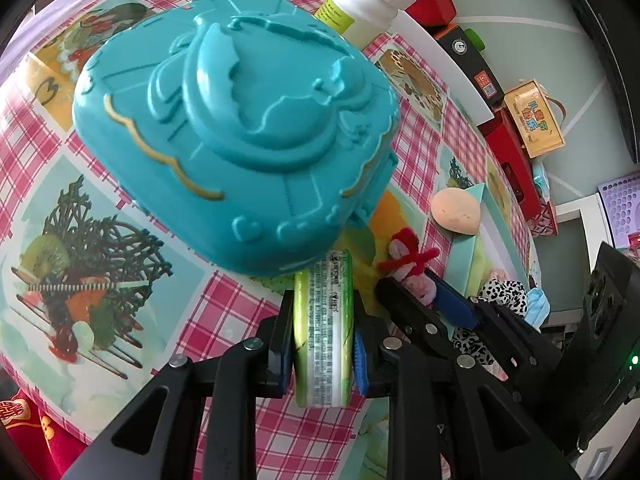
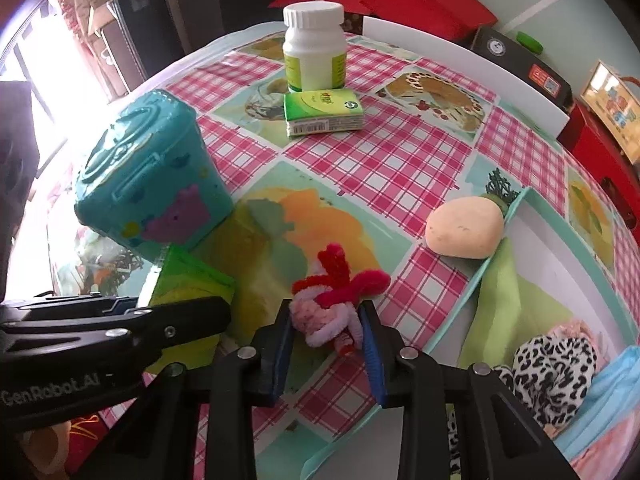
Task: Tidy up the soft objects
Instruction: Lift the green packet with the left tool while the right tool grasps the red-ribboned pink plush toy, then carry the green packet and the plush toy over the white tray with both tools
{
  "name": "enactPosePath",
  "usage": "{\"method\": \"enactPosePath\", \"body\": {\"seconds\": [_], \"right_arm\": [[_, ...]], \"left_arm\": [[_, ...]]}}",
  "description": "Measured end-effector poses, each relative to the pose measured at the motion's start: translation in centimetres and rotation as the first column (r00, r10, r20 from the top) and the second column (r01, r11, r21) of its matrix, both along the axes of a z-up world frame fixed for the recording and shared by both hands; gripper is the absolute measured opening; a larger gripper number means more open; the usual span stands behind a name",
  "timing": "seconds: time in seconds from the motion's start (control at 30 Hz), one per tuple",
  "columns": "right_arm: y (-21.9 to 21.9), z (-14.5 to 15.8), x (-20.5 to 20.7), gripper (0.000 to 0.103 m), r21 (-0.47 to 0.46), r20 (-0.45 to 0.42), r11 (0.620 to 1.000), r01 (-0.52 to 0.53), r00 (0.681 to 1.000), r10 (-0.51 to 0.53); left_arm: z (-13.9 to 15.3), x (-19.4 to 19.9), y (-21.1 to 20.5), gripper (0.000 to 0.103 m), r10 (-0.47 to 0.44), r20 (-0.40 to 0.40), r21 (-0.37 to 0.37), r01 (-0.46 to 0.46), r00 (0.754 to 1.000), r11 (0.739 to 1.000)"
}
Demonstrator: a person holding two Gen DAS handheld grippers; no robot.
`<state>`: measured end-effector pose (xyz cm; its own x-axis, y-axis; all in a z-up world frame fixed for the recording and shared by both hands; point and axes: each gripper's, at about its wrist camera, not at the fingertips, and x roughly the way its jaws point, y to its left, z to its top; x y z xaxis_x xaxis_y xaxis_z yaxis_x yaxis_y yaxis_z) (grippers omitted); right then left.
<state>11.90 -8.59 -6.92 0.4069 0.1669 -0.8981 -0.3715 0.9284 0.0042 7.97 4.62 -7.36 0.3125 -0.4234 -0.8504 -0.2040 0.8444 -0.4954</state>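
My left gripper (image 1: 323, 312) is shut on a green tissue pack (image 1: 324, 332), held on edge just in front of the teal plastic box (image 1: 236, 128). My right gripper (image 2: 326, 320) is shut on a red and pink pipe-cleaner toy (image 2: 336, 300), just above the tablecloth left of the tray. A peach soft bun (image 2: 464, 227) leans on the rim of the mint tray (image 2: 516, 204). In the tray lie a green cloth (image 2: 500, 300), a leopard-print soft item (image 2: 552, 372) and a blue mask (image 2: 616, 380). A second tissue pack (image 2: 324, 113) lies farther back.
A white pill bottle (image 2: 314, 48) stands at the table's far side behind the second tissue pack. The teal box (image 2: 148, 184) stands at the left. Red boxes (image 2: 600, 160), a black box (image 2: 520, 56) and a wooden box (image 2: 616, 112) sit beyond the table's right edge.
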Motion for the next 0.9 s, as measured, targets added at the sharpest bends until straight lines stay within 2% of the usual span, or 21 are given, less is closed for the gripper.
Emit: {"method": "enactPosePath", "body": {"seconds": [0.3,0.7,0.9], "right_arm": [[-0.9,0.7,-1.3,0.034,0.050,0.014,0.998,0.046,0.999,-0.047],[-3.5,2.5,-2.6,0.034,0.171,0.056,0.978,0.123,0.989,-0.134],[-5.3,4.3,-3.6,0.034,0.229,0.107,0.958,0.173,0.974,-0.201]], "left_arm": [[0.1,0.1,-0.2,0.023,-0.005,0.013,-0.003,0.005,1.000,1.000],[1.6,0.5,-1.6,0.023,-0.049,0.093,0.006,0.049,0.994,0.999],[3.8,0.3,-2.9,0.023,-0.104,0.199,0.049,0.096,0.974,0.994]]}}
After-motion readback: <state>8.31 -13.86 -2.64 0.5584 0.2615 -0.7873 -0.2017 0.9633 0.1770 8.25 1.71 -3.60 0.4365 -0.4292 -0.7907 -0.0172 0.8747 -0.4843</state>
